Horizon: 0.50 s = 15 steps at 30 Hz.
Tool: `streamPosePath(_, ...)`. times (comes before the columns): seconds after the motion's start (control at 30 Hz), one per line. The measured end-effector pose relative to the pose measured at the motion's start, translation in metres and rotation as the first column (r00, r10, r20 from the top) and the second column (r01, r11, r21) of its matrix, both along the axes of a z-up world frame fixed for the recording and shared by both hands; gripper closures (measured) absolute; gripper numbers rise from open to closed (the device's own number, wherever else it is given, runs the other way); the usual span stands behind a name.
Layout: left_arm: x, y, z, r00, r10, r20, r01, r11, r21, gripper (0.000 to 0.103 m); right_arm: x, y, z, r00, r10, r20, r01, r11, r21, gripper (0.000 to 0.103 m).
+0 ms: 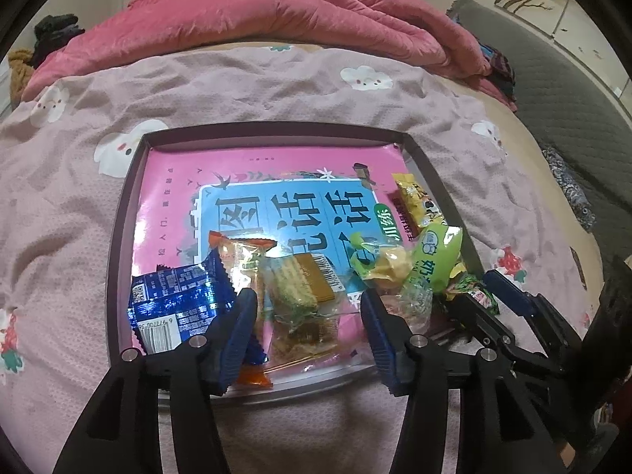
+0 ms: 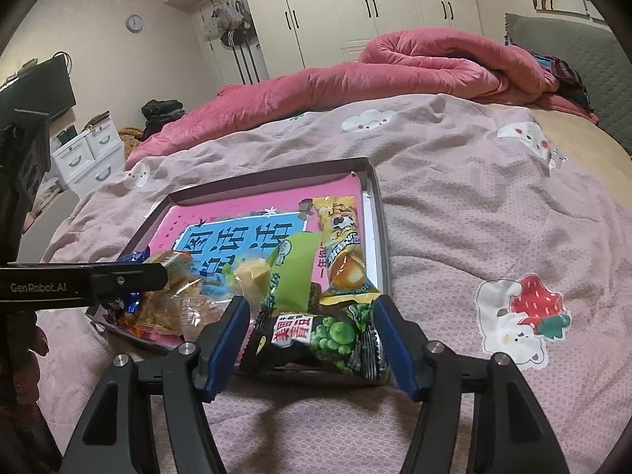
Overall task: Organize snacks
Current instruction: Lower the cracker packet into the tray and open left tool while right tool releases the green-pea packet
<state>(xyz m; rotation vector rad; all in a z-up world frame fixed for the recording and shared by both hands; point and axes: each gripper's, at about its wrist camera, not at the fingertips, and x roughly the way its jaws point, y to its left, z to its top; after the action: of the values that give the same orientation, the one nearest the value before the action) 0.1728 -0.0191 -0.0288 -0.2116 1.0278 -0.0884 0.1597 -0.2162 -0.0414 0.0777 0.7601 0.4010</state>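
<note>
Snacks lay heaped at the near end of a tray (image 1: 122,213) on the bed.
The left gripper (image 1: 306,308) gaped around a clear biscuit pack (image 1: 304,288); the right gripper (image 2: 312,320) gaped around a pea packet (image 2: 316,339), both unclenched.

The left wrist view looks forward along its own blue-padded fingers (image 1: 241,328), low and close over the near edge of a dark-rimmed tray (image 1: 118,213) on a bed, facing straight toward a rolled pink duvet (image 1: 276,19) and cupboard doors beyond. The right wrist view sits just to the right, equally low and near, its fingers (image 2: 225,339) at the tray's (image 2: 379,213) near right corner, angled slightly leftward across the bed toward white wardrobes (image 2: 355,8). Both views share the tray, the pink book cover (image 1: 173,181) inside it, the snack packets and the duvet; each also catches the other gripper at its edge
</note>
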Motion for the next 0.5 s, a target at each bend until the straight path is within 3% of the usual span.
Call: streamPosePath(0.5, -0.0039, -0.0008, 0.0077, 1.0, -0.009, 0.012, 0.009, 1.0, -0.006, 0.042, -0.0033, -0.0041, 0.0071, 0.999, -0.019, 0.042, 0.019, 1.0, -0.001, 0.038)
